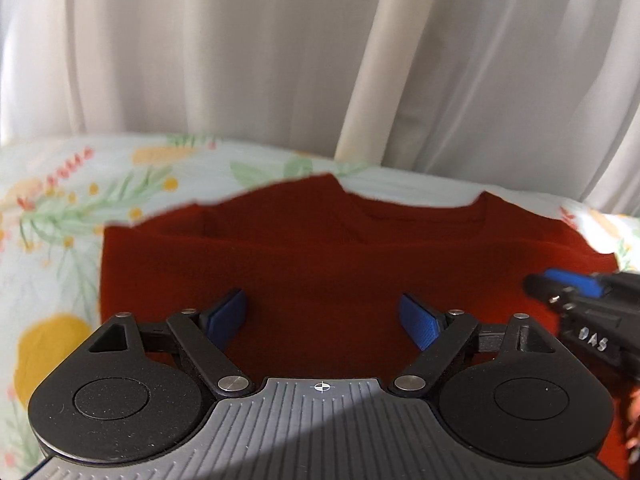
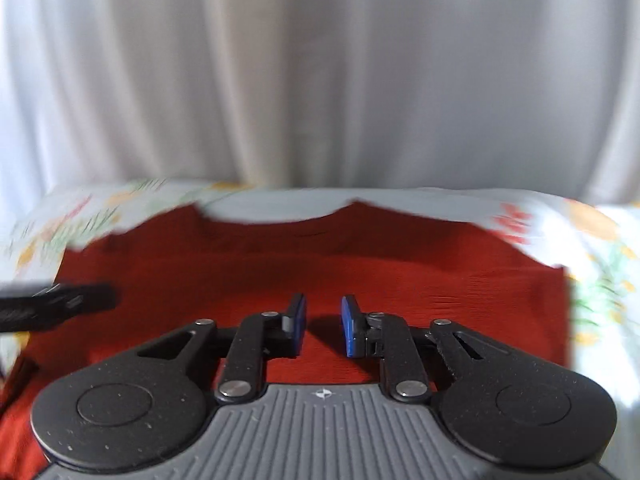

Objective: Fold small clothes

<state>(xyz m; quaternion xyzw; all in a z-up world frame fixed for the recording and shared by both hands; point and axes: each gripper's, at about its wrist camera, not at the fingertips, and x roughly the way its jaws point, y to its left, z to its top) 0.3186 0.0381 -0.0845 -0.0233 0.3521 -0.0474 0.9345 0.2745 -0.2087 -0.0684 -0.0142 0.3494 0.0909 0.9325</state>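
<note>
A small red garment (image 1: 320, 248) lies flat on a floral bedsheet (image 1: 60, 220), its neckline towards the far side. My left gripper (image 1: 324, 304) hovers over the garment's near half with its blue pads (image 1: 228, 316) wide apart and nothing between them. My right gripper (image 2: 323, 308) is over the same red garment (image 2: 360, 264). Its blue pads (image 2: 298, 320) stand a narrow gap apart, with no cloth caught in the gap. Each gripper shows in the other's view: the right gripper (image 1: 560, 286) at the right edge, the left gripper (image 2: 60, 304) blurred at the left edge.
A white curtain (image 1: 200, 60) hangs in folds right behind the bed, and a pale pole (image 1: 372, 80) stands in front of it. The floral bedsheet (image 2: 600, 280) extends past the garment on both sides.
</note>
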